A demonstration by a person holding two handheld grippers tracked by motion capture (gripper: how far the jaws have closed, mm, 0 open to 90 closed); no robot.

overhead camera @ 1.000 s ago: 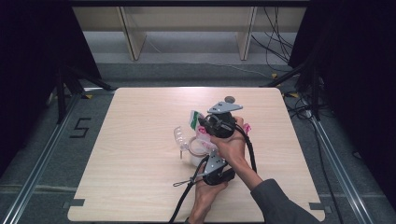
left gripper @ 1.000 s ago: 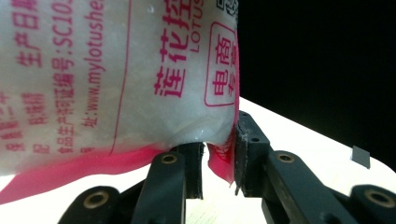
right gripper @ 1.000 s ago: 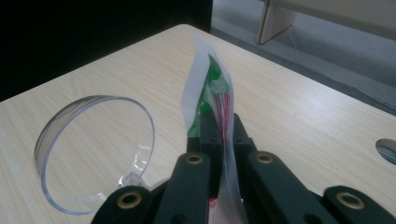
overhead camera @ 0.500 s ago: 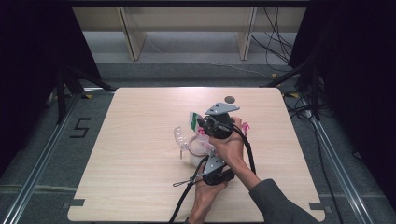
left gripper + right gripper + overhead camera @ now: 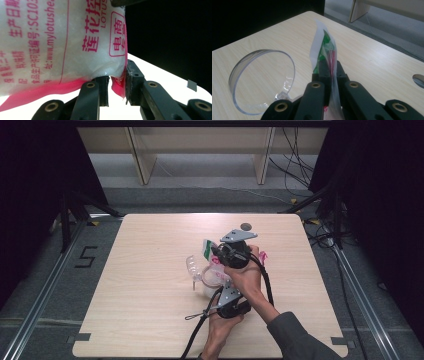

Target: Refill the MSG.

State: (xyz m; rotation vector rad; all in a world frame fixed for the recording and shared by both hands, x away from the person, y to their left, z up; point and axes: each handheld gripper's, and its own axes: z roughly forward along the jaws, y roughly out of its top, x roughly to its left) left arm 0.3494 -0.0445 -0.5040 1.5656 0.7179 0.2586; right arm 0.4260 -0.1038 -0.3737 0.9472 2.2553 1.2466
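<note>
A white bag of granules (image 5: 62, 37) with pink print hangs just above the table between my two grippers. My left gripper (image 5: 116, 80) is shut on its pink bottom seam; in the high view that gripper (image 5: 226, 290) is the nearer one and points away from the person. My right gripper (image 5: 329, 67) is shut on the bag's thin top edge (image 5: 322, 42), which carries green and red print. In the high view the right gripper (image 5: 214, 251) lies farther up the table, over the bag (image 5: 216, 272), and a hand covers part of the bag.
A clear round plastic container (image 5: 262, 80) lies on its side just left of the bag, also in the high view (image 5: 192, 265). A small grey disc (image 5: 245, 226) sits near the table's far edge. Cables trail from both grippers toward the near edge.
</note>
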